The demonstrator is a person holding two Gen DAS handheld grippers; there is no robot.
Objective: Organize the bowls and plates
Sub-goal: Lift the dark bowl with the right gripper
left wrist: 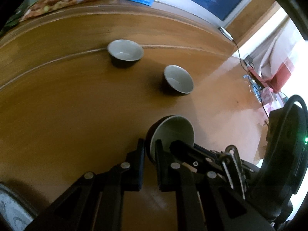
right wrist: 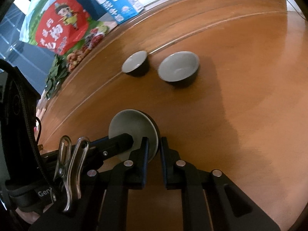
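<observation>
Both your left claw (left wrist: 149,150) and right claw (right wrist: 154,148) are clamped on one bowl's (left wrist: 173,132) rim; uneven pulling could tip it onto the desk (left wrist: 77,105).

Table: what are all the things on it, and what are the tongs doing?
Standing bowls: two, dark outside and pale inside, upright on the table, apart from each other.
Tilted bowl: one, same colours, nearest the cameras, pinched at its rim.
Table: one, brown wood, under everything.
Carton: one, blue and white, far edge of the table.
Bag: one, red and green, beside the carton.
Patterned dish: one, pale, corner of the left view, mostly cut off.
Left tongs: one, black, shut on the tilted bowl's rim.
Right tongs: one, black, shut on the opposite rim.
</observation>
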